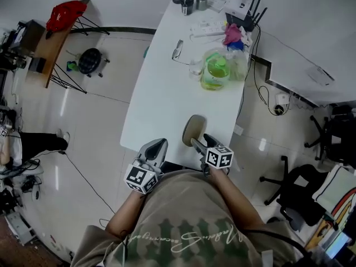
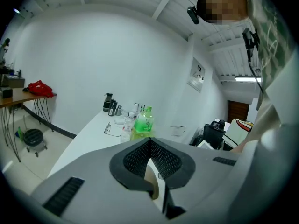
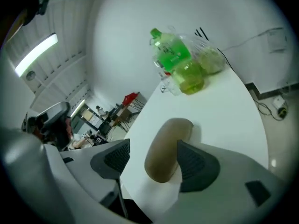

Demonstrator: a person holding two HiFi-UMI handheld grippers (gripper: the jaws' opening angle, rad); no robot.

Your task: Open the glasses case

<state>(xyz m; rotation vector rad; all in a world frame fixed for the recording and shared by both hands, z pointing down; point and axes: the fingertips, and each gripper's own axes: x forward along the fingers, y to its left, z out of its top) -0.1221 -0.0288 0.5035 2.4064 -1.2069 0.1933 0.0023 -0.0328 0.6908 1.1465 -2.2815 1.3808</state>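
A tan oval glasses case point(image 1: 193, 129) lies closed near the front edge of the white table point(image 1: 158, 93). My right gripper point(image 1: 199, 142) stands open around the case's near end. In the right gripper view the case point(image 3: 166, 146) sits between the jaws: the right pad point(image 3: 196, 164) is right beside it and the left pad point(image 3: 114, 157) stands apart from it. My left gripper point(image 1: 157, 148) hangs at the table's front edge, left of the case. Its pads point(image 2: 140, 155) are shut together with nothing held.
Further back on the table stand a green bottle point(image 1: 214, 71) with clear bottles beside it, a pair of glasses point(image 1: 177, 50), dark cups point(image 1: 186, 1) and a white router point(image 1: 242, 7). A black office chair point(image 1: 289, 188) stands on the floor to the right.
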